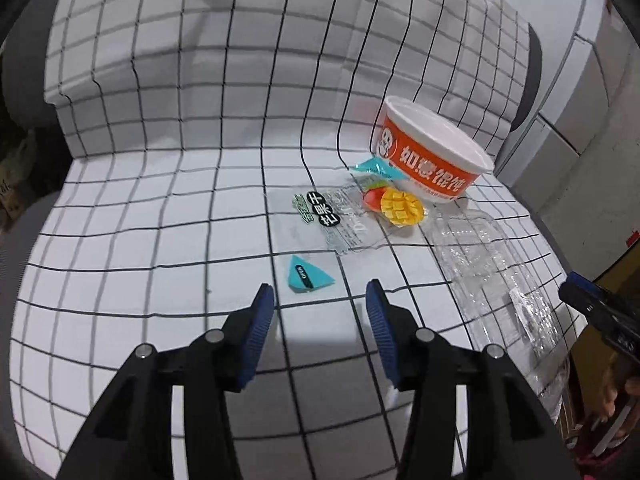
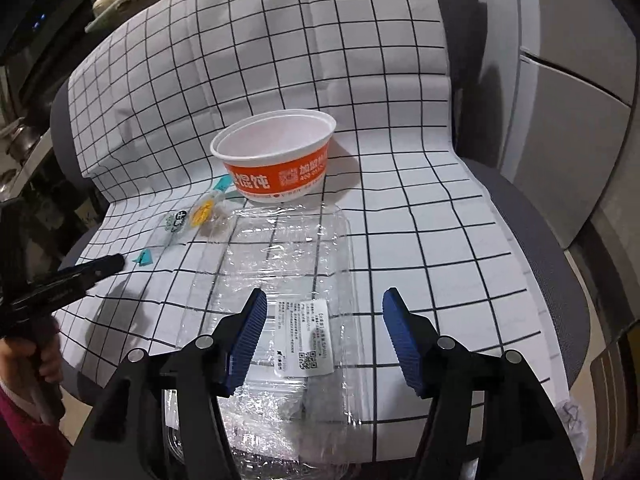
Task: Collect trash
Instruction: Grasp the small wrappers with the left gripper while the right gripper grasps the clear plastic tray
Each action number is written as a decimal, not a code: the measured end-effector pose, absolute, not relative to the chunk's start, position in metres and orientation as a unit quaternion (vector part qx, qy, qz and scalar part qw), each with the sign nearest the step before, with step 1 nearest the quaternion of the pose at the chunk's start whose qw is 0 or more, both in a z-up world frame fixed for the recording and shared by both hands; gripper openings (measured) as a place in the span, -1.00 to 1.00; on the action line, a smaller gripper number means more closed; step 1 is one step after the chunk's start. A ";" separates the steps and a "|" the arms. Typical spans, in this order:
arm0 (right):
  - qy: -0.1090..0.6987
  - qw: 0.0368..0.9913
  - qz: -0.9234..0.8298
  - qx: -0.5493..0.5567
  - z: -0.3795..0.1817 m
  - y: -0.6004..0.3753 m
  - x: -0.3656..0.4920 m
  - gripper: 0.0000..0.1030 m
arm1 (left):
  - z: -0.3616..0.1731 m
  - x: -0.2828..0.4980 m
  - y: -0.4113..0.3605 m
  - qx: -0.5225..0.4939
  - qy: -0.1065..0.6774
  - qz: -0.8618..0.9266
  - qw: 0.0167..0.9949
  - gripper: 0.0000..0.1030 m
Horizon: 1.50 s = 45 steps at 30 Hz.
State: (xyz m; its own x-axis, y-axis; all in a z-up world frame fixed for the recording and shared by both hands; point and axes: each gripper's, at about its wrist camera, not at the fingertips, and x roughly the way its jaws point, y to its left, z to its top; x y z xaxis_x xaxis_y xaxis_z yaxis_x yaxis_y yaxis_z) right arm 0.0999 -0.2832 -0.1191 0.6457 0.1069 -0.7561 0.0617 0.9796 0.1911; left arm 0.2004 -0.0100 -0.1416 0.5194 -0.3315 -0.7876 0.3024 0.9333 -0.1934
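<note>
An orange-and-white paper bowl [image 1: 432, 160] [image 2: 276, 172] stands empty on the checked cloth [image 1: 160, 240]. Before it lie a clear mango-print wrapper [image 1: 360, 216] [image 2: 200, 216] and a small teal scrap [image 1: 309, 278] [image 2: 145, 258]. A crumpled clear plastic box [image 1: 492, 264] [image 2: 288, 256] with a white label lies at the seat's front. My left gripper [image 1: 320, 292] is open, with the teal scrap just ahead of its tips. My right gripper [image 2: 325, 296] is open over the clear box, whose label shows between the fingers, and the pads stand apart from it.
The cloth drapes over a grey chair [image 2: 560, 240], seat and backrest. Another teal wrapper piece [image 1: 376, 166] lies against the bowl. Pale cabinets [image 2: 580, 120] stand to the right and dark shelving [image 2: 40, 40] to the left. A hand [image 2: 44, 360] holds the left tool.
</note>
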 end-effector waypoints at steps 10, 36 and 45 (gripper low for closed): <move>0.415 0.902 0.021 0.118 -0.121 -0.290 0.108 0.20 | -0.145 0.204 -0.071 0.116 0.428 -0.207 0.872 0.04; 0.403 0.904 0.013 0.142 -0.117 -0.315 0.093 0.20 | -0.113 0.227 -0.076 0.091 0.394 -0.193 0.894 -1.00; 0.389 0.910 0.016 0.141 -0.108 -0.309 0.059 0.20 | -0.048 0.144 -0.024 -0.057 0.391 -0.237 0.888 -1.00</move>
